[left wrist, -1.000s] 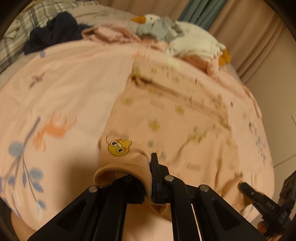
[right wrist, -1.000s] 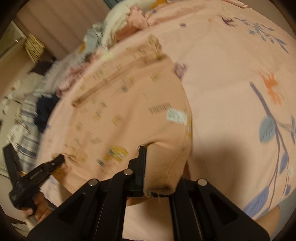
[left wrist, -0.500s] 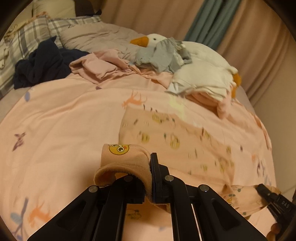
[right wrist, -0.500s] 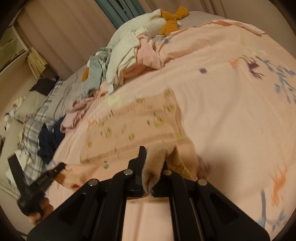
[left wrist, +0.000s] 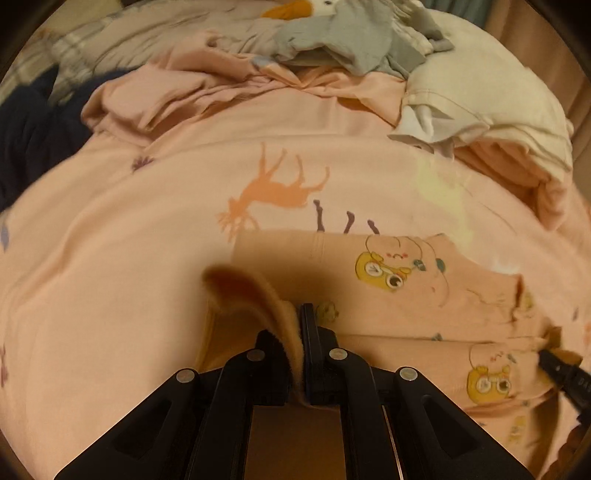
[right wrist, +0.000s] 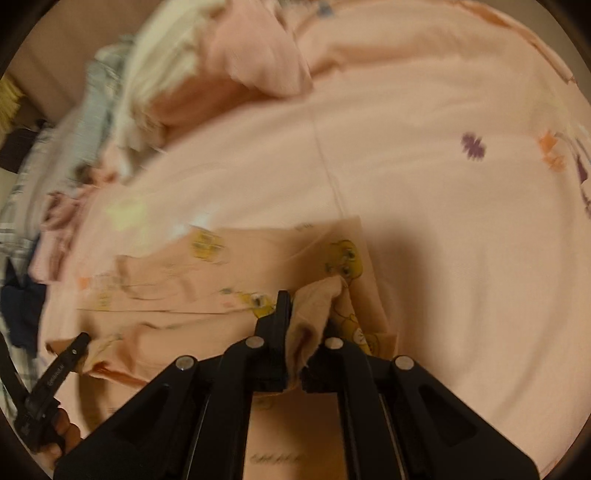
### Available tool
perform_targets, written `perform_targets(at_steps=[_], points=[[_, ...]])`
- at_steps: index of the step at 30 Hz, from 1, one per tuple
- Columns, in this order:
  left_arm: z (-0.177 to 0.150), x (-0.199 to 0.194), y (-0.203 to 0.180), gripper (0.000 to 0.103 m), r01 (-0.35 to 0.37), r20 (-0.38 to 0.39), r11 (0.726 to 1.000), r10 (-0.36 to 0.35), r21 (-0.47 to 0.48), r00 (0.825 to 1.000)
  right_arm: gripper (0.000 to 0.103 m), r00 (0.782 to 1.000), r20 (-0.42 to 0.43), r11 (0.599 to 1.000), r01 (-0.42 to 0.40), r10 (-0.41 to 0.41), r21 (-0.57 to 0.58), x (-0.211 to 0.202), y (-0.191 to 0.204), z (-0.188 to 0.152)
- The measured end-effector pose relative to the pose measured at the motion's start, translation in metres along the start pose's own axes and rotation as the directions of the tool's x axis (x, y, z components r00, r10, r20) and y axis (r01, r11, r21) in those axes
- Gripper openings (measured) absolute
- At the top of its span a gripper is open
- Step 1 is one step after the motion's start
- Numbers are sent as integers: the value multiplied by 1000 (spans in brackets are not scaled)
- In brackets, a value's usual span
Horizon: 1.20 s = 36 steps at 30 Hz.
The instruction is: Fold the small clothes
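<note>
A small peach garment [left wrist: 413,295] with yellow cartoon prints lies folded over on the pink bedsheet [left wrist: 110,258]; it also shows in the right wrist view [right wrist: 207,280]. My left gripper [left wrist: 300,332] is shut on a corner of its edge, which curls up to the left. My right gripper [right wrist: 306,314] is shut on the opposite corner, bunched between the fingers. Each gripper shows at the edge of the other's view: the right one [left wrist: 561,369] and the left one [right wrist: 66,365].
A heap of loose clothes lies at the far side of the bed: pink [left wrist: 192,92], grey [left wrist: 351,37], cream [left wrist: 491,107] and dark navy [left wrist: 26,136]. A stuffed goose with an orange beak [left wrist: 291,9] lies under the grey piece.
Both grippers have carried the held edge of the garment forward and down over the rest of it. The garment now lies doubled over and much shorter on the sheet.
</note>
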<state>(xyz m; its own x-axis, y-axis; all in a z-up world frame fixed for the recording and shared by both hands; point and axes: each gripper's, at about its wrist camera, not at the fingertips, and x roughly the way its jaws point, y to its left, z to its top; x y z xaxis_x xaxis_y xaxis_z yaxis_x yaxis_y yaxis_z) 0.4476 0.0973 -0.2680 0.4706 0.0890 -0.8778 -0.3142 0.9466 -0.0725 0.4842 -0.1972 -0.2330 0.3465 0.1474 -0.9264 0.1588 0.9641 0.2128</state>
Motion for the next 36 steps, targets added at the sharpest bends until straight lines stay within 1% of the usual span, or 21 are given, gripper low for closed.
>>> perform_targets(at_steps=[1,4,7,8,9,10,11,12,14,17,18,20,22,25,26,28,29,31,33,34,36], points=[[-1,-2,-3,6,-16,25,999,16,30,1000,2,1000,24,1000,-17,17,3,-1,-3,-2],[1,-7,-6,6,-20,-7,996,21,84,1000,4,998,5,998,-63,63,7,-7,-10,-1],[7,-20,6,6,33,-43,997,-30,71,999,7,994,-20,994,-103,103,29,-25,-23,-2],[8,-30,15,9,59,-40,998,-57,39,998,13,994,-15,993,-110,111,40,-32,-26,-3],[9,-38,20,11,67,-30,998,-66,22,997,24,994,-4,993,-105,105,49,-41,-30,-5],[10,-46,26,11,60,-14,998,-60,15,998,30,996,30,995,-81,79,52,-53,-35,-8],[11,-57,32,11,26,14,1000,-26,15,1000,34,997,56,998,-48,45,49,-62,-38,-11],[13,-66,37,11,0,34,1000,0,14,999,34,996,85,999,-3,0,39,-75,-40,-13],[15,-81,51,11,-36,57,999,36,-10,998,34,994,108,1000,27,-29,16,-91,-43,-14],[13,-94,70,11,-42,45,997,45,-66,998,31,991,131,999,34,-35,9,-115,-47,-20],[9,-100,74,11,-26,39,997,29,-74,999,30,991,134,1000,23,-22,-1,-119,-45,-22],[3,-105,74,9,47,35,997,-46,-54,998,16,991,135,1000,3,2,-31,-126,-39,-29],[-7,-109,65,7,100,19,995,-100,-17,995,10,993,121,999,7,-1,-52,-128,-30,-37],[-25,-109,43,7,178,-25,983,-176,54,984,7,995,91,996,-30,38,-85,-115,-17,-49],[-32,-105,34,7,209,-49,975,-205,77,977,6,996,69,995,-45,51,-89,-109,-14,-53],[-40,-91,21,7,234,-105,968,-223,97,969,6,996,1,992,-86,86,-95,-90,-9,-63],[-44,-82,15,7,236,-133,967,-222,100,966,6,995,-28,991,-96,94,-94,-80,-6,-66],[-46,-58,5,7,209,-172,972,-190,103,967,6,992,-86,990,-101,93,-98,-57,0,-74],[-45,-39,0,7,180,-196,979,-159,94,968,5,991,-110,991,-82,70,-110,-38,6,-77],[-41,-35,-2,7,180,-194,981,-162,77,968,5,993,-102,990,-78,66,-119,-34,9,-74],[-23,-34,-7,7,216,-175,975,-204,51,963,5,996,-60,988,-71,63,-140,-33,14,-63]])
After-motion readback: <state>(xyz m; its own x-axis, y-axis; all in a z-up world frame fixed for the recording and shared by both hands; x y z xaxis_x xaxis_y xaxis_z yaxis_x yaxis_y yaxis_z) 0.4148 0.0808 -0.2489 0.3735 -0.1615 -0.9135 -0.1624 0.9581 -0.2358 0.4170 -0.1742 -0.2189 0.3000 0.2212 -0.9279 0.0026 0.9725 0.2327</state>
